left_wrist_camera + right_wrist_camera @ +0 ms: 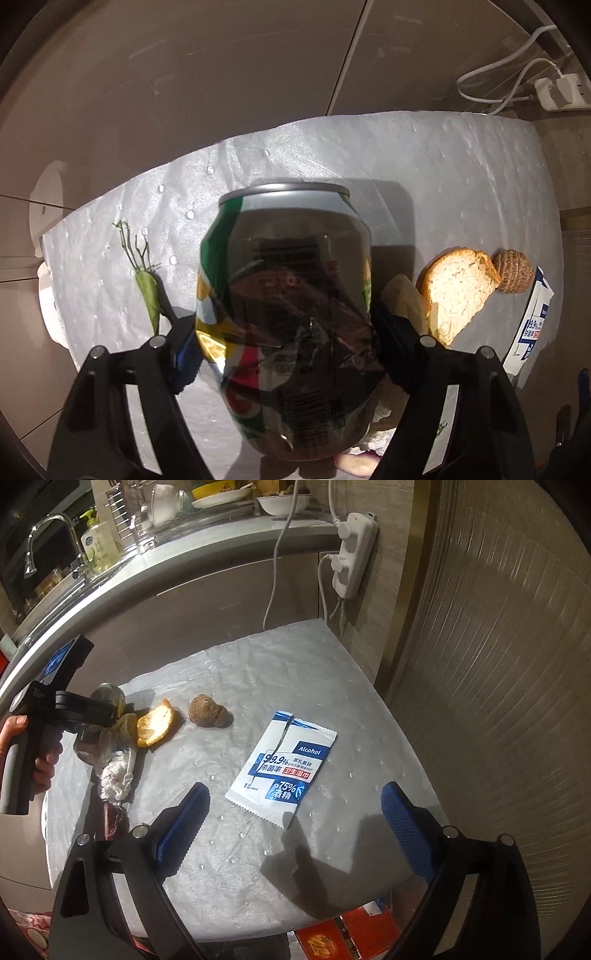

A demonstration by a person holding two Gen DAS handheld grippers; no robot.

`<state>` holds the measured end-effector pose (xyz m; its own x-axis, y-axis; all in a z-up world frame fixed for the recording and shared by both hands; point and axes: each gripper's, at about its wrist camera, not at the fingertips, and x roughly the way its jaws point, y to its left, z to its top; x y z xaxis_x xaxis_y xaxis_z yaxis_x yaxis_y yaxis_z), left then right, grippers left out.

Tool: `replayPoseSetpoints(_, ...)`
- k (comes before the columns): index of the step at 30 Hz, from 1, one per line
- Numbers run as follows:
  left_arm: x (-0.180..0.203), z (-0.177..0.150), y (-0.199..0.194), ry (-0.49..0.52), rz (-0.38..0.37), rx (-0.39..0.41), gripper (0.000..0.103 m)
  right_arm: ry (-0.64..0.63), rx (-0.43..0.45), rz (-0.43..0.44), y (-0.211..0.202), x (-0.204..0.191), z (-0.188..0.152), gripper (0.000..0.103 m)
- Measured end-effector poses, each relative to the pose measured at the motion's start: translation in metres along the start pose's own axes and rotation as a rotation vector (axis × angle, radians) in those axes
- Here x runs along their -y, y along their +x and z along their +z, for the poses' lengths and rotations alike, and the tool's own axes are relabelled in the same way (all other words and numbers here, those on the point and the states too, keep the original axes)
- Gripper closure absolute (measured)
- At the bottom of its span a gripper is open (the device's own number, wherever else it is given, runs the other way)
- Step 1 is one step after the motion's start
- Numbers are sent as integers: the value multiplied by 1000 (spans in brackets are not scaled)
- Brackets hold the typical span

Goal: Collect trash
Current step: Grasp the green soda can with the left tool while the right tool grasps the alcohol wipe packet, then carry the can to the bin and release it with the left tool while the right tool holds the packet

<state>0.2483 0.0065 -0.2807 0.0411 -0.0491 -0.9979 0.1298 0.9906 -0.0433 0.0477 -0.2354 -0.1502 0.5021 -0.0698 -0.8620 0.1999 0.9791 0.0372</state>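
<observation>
My left gripper [284, 354] points straight down over a crumpled aluminium drink can [284, 325] with a green, yellow and red label; the can lies on its side between the jaws, whose blue pads sit against its dented flanks at 9 and 3 o'clock. I think they press on it, though shadow hides the contact line. No earlier view is at hand, so I say nothing of travel.

The can rests on a grey dimpled absorbent mat [332, 155] covering the desk. At 9 o'clock of the can lies a small green chilli pepper [147, 295] with a wiry stem. At 3 o'clock, just beside it, is a pale slice of crusty bread [458, 291], and touching the bread's far edge a brown ridged walnut shell [513, 271]. A crumpled white tissue [118, 771] lies near the can's end.

My right gripper [295, 823] hangs with the jaws wide apart and nothing between them, above the mat. At 12 o'clock of it lies a torn white-and-blue alcohol wipe sachet [284, 768], flat and well apart from the bread. A person's hand [22, 753] clasps the left handle at 9 o'clock. A white power strip [354, 554] hangs on the wall beyond.
</observation>
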Motion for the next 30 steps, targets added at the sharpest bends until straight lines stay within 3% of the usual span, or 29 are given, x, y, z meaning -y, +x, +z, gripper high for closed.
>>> replayPoseSetpoints(3, -1, -7, -10, 20, 10, 32, 28, 27, -24, 3, 16, 8, 5, 10)
replayPoseSetpoints(8, -16, -22, -45, 3, -41, 93, 28, 93, -97, 18, 56, 11, 13, 10)
replayPoseSetpoints(15, -48, -56, -111, -39, -101, 194, 28, 207, -201, -33, 107, 7, 13, 10)
replayPoseSetpoints(19, -63, -78, -137, -40, -104, 241, 28, 158, -202, -80, 113, -5, 9, 9)
replayPoseSetpoints(22, -78, -92, -149, -55, -112, 260, 28, 101, -166, -100, 109, -15, 6, 22)
replayPoseSetpoints(26, -100, -110, -161, -81, -92, 283, 30, 89, -144, -88, 101, -18, 4, 60)
replayPoseSetpoints(30, -120, -125, -169, -95, -71, 305, 30, 130, -142, -48, 96, -9, 2, 82)
